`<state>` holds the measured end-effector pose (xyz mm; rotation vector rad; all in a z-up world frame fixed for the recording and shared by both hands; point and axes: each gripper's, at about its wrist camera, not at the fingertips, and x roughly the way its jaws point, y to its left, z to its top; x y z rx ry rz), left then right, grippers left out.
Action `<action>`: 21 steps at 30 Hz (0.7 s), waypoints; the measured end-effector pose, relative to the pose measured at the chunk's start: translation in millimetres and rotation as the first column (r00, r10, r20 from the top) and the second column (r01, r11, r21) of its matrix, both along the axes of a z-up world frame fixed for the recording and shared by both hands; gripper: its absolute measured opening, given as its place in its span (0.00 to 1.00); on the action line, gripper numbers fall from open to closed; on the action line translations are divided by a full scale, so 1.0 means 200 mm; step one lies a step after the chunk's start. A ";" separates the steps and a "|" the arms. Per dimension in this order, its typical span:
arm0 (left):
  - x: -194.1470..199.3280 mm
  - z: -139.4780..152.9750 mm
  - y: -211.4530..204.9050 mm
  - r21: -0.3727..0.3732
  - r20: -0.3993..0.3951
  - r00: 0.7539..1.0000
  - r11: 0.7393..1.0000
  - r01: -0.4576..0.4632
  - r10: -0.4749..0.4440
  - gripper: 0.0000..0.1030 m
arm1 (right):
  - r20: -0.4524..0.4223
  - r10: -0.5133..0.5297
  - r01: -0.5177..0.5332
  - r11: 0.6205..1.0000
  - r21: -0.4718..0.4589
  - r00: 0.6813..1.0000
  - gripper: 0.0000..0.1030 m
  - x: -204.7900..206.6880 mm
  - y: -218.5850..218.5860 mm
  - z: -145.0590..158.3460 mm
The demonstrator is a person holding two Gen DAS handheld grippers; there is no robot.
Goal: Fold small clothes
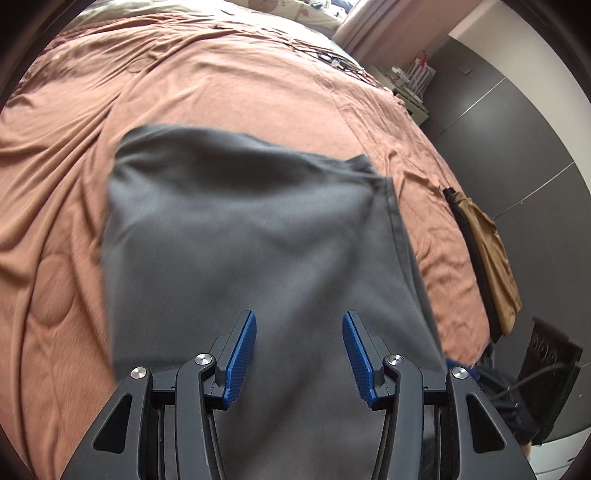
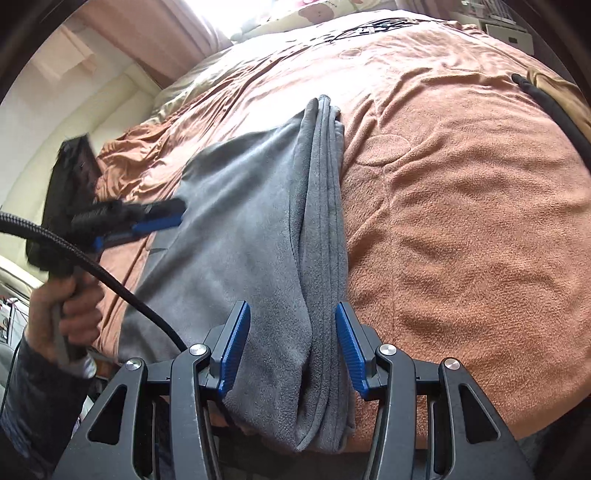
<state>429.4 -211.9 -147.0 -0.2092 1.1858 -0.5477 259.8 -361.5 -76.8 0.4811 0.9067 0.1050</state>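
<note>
A grey fleece garment (image 1: 240,229) lies folded on the bed, its layered edges (image 2: 325,221) stacked along its right side. My left gripper (image 1: 299,325) hovers open over the garment's near part, with only cloth showing between its blue pads. In the right wrist view that same left gripper (image 2: 155,218) appears at the garment's left edge, held by a hand (image 2: 66,314). My right gripper (image 2: 291,314) stands open above the near end of the stacked edges, gripping nothing.
A rust-orange blanket (image 2: 461,221) covers the bed. A tan garment with a black band (image 1: 487,258) lies at the bed's right edge. A pillow (image 2: 317,14) and curtain (image 2: 159,37) are at the far end; grey wardrobe panels (image 1: 517,129) stand to the right.
</note>
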 end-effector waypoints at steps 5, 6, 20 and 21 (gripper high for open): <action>-0.16 -0.03 0.10 0.036 -0.002 1.000 0.999 -0.017 0.017 0.49 | -0.031 -0.005 0.002 0.997 -0.082 1.000 0.44 -0.04 0.05 -0.01; -0.19 -0.03 0.13 0.036 -0.001 1.000 0.999 -0.021 0.021 0.49 | -0.043 -0.009 0.005 0.995 -0.101 0.999 0.44 -0.04 0.06 -0.02; -0.50 -0.09 0.11 0.043 -0.020 0.999 0.999 -0.024 0.025 0.46 | -0.070 -0.076 0.067 0.989 -0.129 0.995 0.44 -0.21 0.03 -0.05; -0.51 -0.09 0.09 0.048 -0.017 1.000 0.999 -0.017 0.018 0.46 | -0.069 -0.078 0.069 0.990 -0.124 0.995 0.44 -0.22 0.02 -0.06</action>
